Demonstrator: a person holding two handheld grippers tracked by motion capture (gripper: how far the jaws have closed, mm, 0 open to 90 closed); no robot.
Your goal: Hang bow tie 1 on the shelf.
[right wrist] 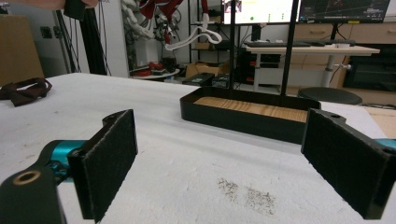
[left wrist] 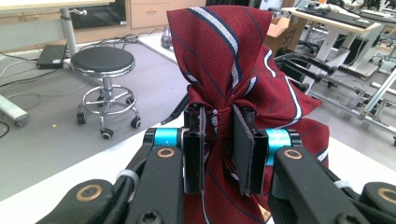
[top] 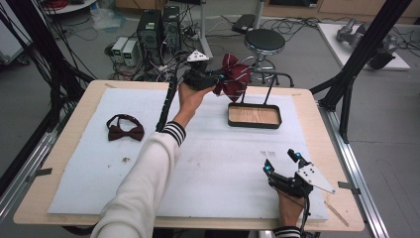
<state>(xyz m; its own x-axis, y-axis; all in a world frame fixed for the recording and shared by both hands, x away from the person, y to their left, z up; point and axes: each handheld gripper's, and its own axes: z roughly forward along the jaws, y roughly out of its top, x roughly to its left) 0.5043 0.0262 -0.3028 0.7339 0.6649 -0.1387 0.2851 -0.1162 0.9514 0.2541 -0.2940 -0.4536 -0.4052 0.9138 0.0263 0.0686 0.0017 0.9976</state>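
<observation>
The left gripper (top: 218, 79) is being held raised over the far edge of the table (top: 74, 124), its 2 jaws clamping the knot of a red striped bow tie (left wrist: 233, 70), which is hanging in the air just above and left of the black tray (top: 230, 115) with the wooden floor. The right gripper (top: 282, 162) is resting low over the white mat (top: 223, 163) at the near right, jaws standing wide apart and gripping nothing. A dark bow tie (top: 125, 128) is lying on the mat's left side.
</observation>
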